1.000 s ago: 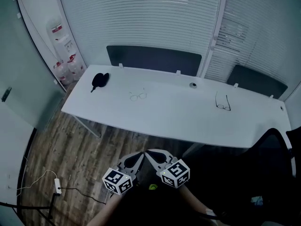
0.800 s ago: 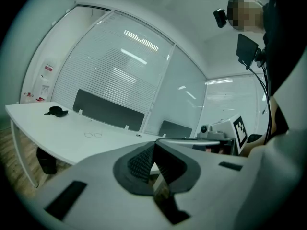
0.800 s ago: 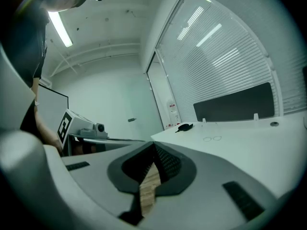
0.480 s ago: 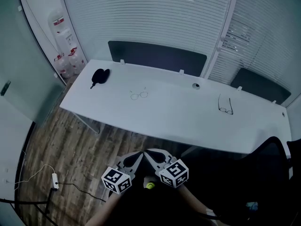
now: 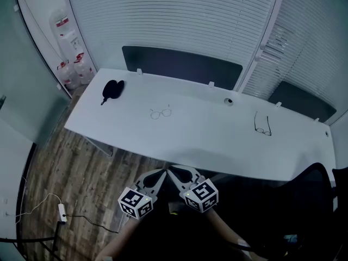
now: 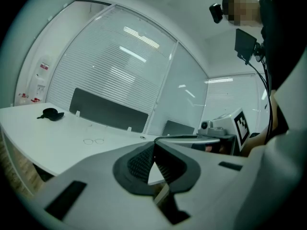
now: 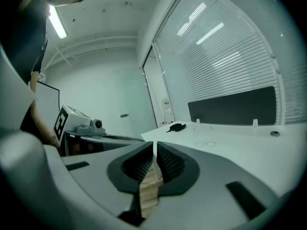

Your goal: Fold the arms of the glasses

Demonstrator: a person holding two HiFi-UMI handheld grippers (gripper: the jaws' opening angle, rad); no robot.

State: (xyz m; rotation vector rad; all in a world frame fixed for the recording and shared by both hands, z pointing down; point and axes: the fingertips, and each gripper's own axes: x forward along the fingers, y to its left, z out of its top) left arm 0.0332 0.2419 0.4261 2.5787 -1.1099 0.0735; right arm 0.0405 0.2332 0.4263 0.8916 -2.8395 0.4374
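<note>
Both grippers short of table (image 5: 206, 145), off its near edge, well apart from everything on it. Left gripper (image 5: 157, 176): jaws pressed together, nothing between. Right gripper (image 5: 176, 174): jaws closed too, empty. Wire glasses (image 5: 161, 113) on table's left half, arms too small to read. Dark-framed glasses (image 5: 262, 125) near table's right end, arms look open. Black pouch (image 5: 112, 89) at table's left end. Glasses probably light, springy, fragile and slippery on smooth top. Steady frame at hinge, push arm gently.

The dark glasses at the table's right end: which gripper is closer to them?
Right, but only just. The right gripper hangs off the near edge of the table, down-left of the dark glasses; the left gripper is beside it, farther left.
</note>
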